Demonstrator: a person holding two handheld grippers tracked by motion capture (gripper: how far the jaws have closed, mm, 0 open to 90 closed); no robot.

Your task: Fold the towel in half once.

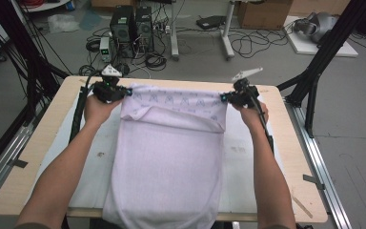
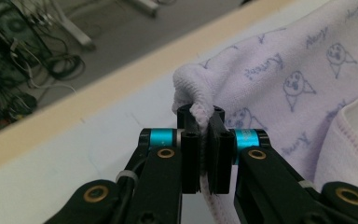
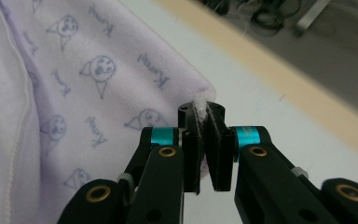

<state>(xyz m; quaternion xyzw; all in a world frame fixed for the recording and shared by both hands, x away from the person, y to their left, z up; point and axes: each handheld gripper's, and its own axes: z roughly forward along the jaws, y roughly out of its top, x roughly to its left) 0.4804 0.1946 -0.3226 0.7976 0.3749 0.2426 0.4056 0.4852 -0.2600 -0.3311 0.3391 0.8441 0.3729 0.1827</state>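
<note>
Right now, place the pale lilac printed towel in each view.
High view: pale lilac printed towel, centre of table, far corners pinched.
Left gripper view: upper right, corner clamped.
Right gripper view: left side, corner clamped.
Shared landmark: the cat-face print band.

Towel (image 1: 167, 157): pale lilac terry cloth, underside printed with small cartoon faces and script. Far edge lifted off the bench and stretched taut by its two far corners, printed side showing in a folded-over band; the rest lies flat, near end hanging over the bench's front edge.
</note>
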